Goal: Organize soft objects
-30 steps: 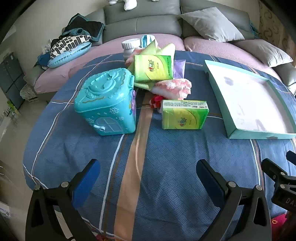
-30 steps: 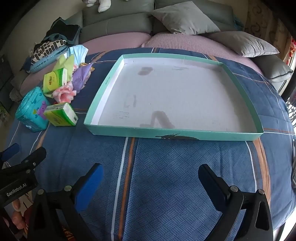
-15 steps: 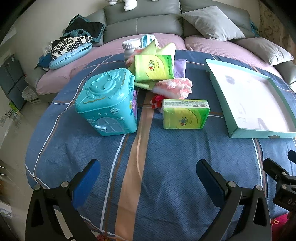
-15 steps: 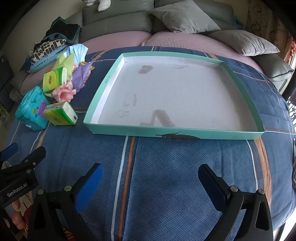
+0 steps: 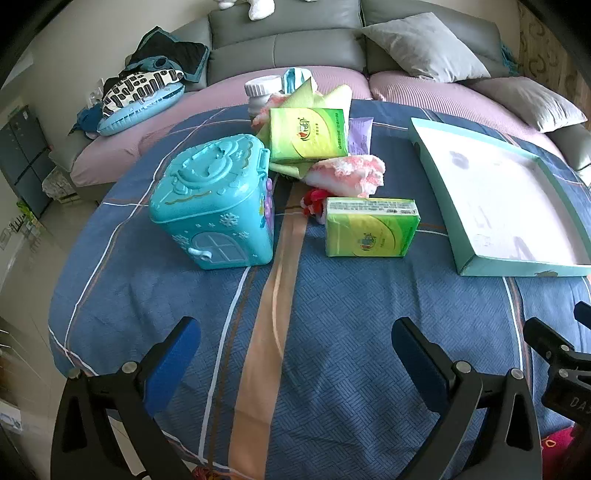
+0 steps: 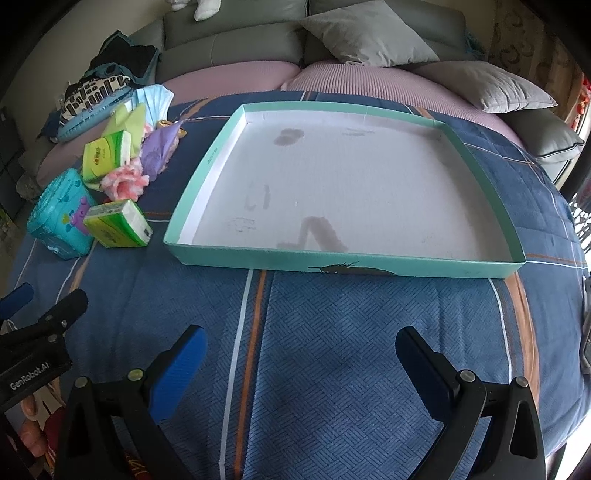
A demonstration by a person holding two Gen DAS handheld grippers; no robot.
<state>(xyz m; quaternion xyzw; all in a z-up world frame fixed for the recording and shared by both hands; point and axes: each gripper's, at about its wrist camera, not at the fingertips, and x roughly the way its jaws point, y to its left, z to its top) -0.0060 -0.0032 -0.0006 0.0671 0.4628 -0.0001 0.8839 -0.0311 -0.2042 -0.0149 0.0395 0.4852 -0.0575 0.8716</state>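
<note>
A pile of things lies on the blue quilt: a near green tissue pack [image 5: 371, 227], a far green tissue pack [image 5: 308, 134], a pink fluffy cloth [image 5: 347, 173], a purple pouch [image 5: 360, 134] and a turquoise plastic house box [image 5: 214, 199]. The pile shows at the left of the right wrist view, with the near pack [image 6: 118, 223] there. A shallow teal tray [image 6: 354, 260] with a white floor holds nothing. My left gripper [image 5: 295, 354] is open and empty, short of the pile. My right gripper [image 6: 301, 363] is open and empty, in front of the tray.
A white-capped jar [image 5: 263, 90] and a light blue mask [image 6: 155, 98] lie behind the pile. Grey cushions [image 6: 365, 35] and a sofa with clothes [image 5: 159, 70] stand behind the bed. The quilt's edge drops to the floor at the left.
Both views have shifted slightly: the pile and the tray sit a little lower and nearer in frame. Both grippers stay open and empty.
</note>
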